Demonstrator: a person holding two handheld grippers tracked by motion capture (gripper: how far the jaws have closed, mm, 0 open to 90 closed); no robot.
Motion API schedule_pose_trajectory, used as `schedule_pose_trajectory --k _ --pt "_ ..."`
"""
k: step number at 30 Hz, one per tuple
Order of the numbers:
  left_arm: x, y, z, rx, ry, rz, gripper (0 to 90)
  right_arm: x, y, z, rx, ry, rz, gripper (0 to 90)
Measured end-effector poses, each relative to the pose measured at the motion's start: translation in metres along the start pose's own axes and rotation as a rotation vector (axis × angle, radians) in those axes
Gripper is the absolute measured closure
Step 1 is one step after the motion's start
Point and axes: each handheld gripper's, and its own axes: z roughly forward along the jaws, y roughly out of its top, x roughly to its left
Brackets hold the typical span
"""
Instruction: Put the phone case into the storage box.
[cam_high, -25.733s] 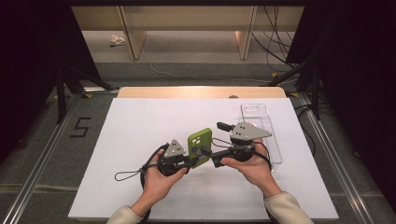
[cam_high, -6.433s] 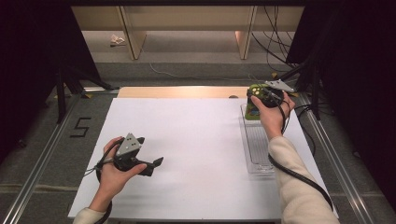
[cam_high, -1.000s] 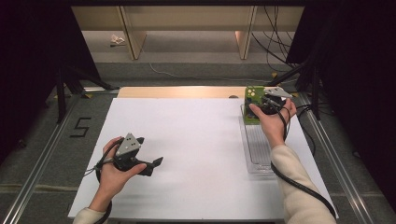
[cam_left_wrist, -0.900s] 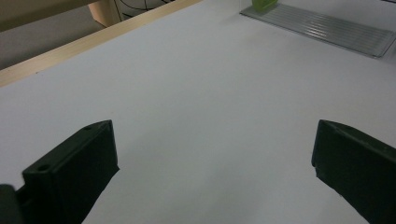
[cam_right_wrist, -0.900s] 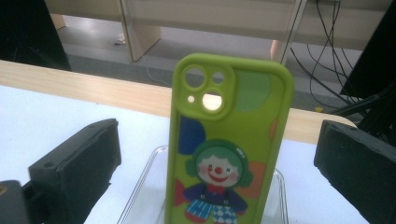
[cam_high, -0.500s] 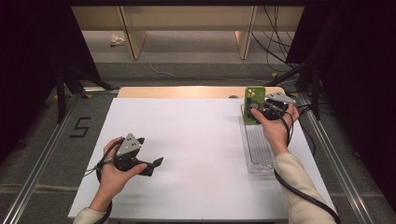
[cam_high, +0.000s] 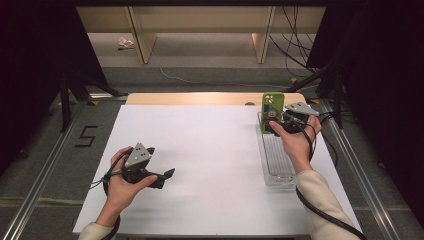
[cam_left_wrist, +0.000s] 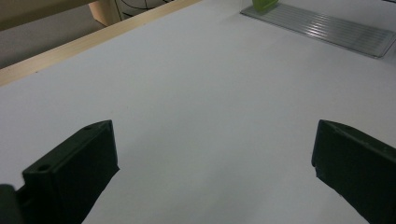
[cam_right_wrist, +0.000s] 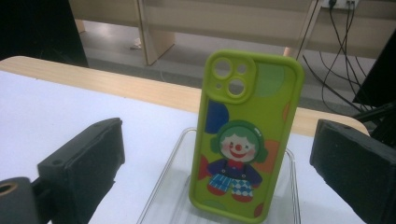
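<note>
**Phone case upright in the rack, right tongs standing off it**

Right now I see the green phone case (cam_right_wrist: 247, 135) standing on end at the far end of the clear slotted tray (cam_high: 276, 160), its long axis nearly vertical and its printed back, with the clown figure and the camera cut-out at the top, turned toward my right tongs (cam_right_wrist: 219, 172). Those tongs are spread wide and carry nothing: in the right gripper view the two black jaws flank the case on either side with white counter (cam_high: 210, 150) and tray rim showing in the gaps, so they are not touching it. In the high view the case rises just beyond the right tongs (cam_high: 287, 120), at the back right of the counter.

My left tongs (cam_left_wrist: 210, 186) are also wide apart and empty, hovering low over bare counter at the near left, well apart from the tray; the high view puts them (cam_high: 165, 176) pointing rightward across the sheet.

As I judge it, the right hand is far the nearer and the one to act. The case lies straight ahead of its jaws, so any regrasp means going forward and closing across the case's short width; backing away means pulling straight toward me without nudging it. Whether its bottom edge sits properly in a groove I cannot tell; a brush could topple it.
</note>
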Motion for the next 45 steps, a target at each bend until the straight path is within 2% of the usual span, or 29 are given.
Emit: schedule_pose_trajectory --k 17,26,40,45 --pt "0.0 0.0 0.0 -0.001 -0.002 -0.002 0.0 0.01 -0.003 -0.015 -0.011 0.052 -0.02 6.4" --pt "0.0 0.0 0.0 0.001 -0.001 0.0 0.0 0.02 -0.006 -0.024 -0.017 0.113 -0.046 6.8" --pt "-0.001 0.0 0.0 0.001 -0.001 0.0 0.0 0.027 -0.012 -0.04 -0.02 0.23 -0.096 7.2" --pt "-0.001 0.0 0.0 -0.001 -0.001 -0.001 0.0 0.031 -0.016 -0.046 -0.025 0.255 -0.106 7.3"
